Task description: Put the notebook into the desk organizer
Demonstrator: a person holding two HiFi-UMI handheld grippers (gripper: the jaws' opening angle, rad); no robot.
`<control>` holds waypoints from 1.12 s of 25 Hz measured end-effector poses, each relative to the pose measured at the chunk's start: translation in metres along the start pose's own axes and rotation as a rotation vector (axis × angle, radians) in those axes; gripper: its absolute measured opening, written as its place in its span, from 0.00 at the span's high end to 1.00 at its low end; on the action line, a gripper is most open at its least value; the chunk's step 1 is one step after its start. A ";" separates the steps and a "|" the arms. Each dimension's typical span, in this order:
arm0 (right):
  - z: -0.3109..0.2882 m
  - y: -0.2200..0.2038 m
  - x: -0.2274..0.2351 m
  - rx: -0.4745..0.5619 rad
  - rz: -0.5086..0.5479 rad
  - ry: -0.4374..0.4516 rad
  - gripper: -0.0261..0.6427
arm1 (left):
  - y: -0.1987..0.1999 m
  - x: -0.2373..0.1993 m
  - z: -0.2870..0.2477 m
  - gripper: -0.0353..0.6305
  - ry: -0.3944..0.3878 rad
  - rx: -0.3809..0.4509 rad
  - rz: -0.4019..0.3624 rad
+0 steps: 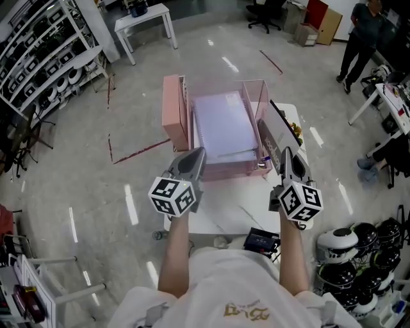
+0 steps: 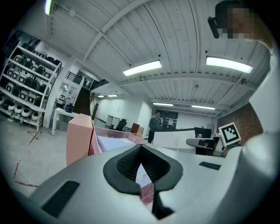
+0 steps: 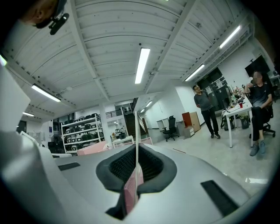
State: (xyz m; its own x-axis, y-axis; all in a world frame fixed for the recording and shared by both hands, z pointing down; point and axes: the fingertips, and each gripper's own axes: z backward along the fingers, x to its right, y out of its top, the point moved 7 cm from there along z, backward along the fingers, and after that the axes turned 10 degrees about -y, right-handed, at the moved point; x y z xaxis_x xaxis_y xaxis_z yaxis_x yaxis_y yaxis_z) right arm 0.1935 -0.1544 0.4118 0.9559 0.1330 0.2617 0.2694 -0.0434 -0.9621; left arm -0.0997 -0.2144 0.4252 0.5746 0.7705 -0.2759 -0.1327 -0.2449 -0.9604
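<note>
A pink desk organizer point(image 1: 172, 109) stands on a white table point(image 1: 218, 214). A lavender spiral notebook point(image 1: 223, 125) lies flat inside it. My left gripper point(image 1: 197, 154) is at the organizer's front left corner with its jaws closed together. In the left gripper view the left gripper point(image 2: 140, 153) shows the pink organizer point(image 2: 78, 140) and notebook point(image 2: 114, 142) just beyond its tips. My right gripper point(image 1: 286, 154) is at the front right. In the right gripper view the right gripper point(image 3: 137, 148) is shut on a thin pink panel point(image 3: 133, 188) that rises upright between its jaws.
A black device point(image 1: 261, 241) lies at the table's near edge. Helmets point(image 1: 359, 246) are stacked at the right. Shelving point(image 1: 45, 57) lines the left side, and a small white table point(image 1: 144, 19) stands behind. A person point(image 1: 359, 38) stands at the far right.
</note>
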 end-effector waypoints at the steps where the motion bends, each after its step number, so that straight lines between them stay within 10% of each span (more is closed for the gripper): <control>1: -0.001 0.001 0.000 0.002 0.002 0.001 0.93 | -0.001 0.000 0.000 0.92 0.001 -0.001 0.002; 28: -0.043 0.001 -0.011 0.009 0.006 0.061 0.93 | 0.004 -0.018 -0.011 0.92 0.043 0.004 0.014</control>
State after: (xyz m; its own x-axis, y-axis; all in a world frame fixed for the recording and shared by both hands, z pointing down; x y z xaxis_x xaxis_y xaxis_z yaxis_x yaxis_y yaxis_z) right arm 0.1883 -0.1988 0.4113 0.9628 0.0722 0.2603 0.2633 -0.0353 -0.9641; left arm -0.1015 -0.2361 0.4269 0.6066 0.7413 -0.2873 -0.1437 -0.2532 -0.9567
